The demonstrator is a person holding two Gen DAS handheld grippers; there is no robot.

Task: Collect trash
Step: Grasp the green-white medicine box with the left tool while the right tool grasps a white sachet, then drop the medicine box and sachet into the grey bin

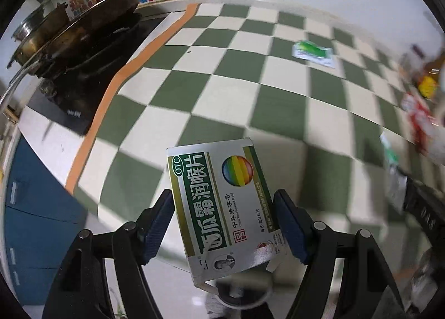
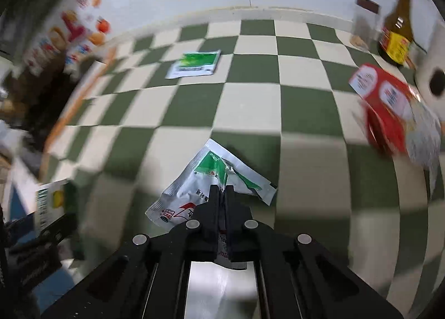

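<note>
My left hand-held gripper (image 1: 224,225) is clamping a medicine box (image 1: 222,207); my right hand-held gripper (image 2: 222,193) is pinching a crumpled sachet (image 2: 211,185). Farther off, a green packet (image 2: 194,64) is lying flat on the checkered bench (image 2: 250,102).

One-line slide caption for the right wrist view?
Right hand-held gripper pinches a crumpled white-green foil sachet above the green-cream checkered countertop.
</note>
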